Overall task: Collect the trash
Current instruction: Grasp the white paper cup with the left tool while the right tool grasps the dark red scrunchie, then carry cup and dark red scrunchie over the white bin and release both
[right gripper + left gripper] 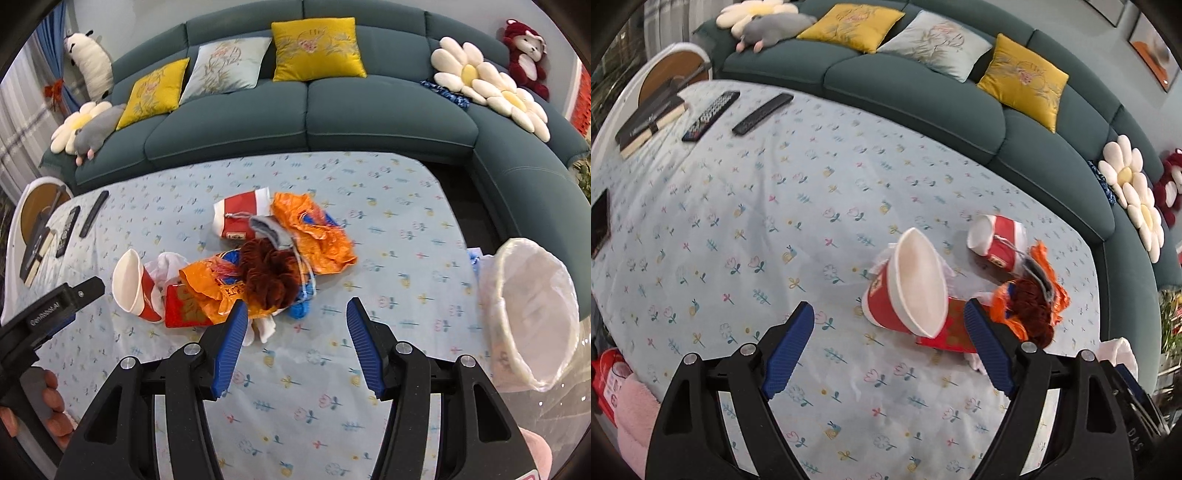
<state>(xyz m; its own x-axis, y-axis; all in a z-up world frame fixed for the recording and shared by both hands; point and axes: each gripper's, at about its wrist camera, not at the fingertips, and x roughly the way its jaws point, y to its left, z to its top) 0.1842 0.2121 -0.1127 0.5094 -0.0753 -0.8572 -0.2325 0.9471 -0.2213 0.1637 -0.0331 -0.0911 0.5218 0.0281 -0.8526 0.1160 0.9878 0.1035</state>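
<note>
Crumpled orange wrappers (314, 236) and two red paper cups lie mid-bench (406, 295); the nearer conical cup (908, 291) lies tipped, mouth toward the camera. Left claw (890, 325) gapes empty; right claw (295, 314) half-open, empty.

Teal sofa (314, 122) with yellow cushions (317, 48) – two remotes (713, 114) and a book (650, 122) on the floral tablecloth (738, 240).

trash pile (266, 273): tipped red cups, orange wrappers | mid-table | lined bin (535, 317): table's edge
</note>
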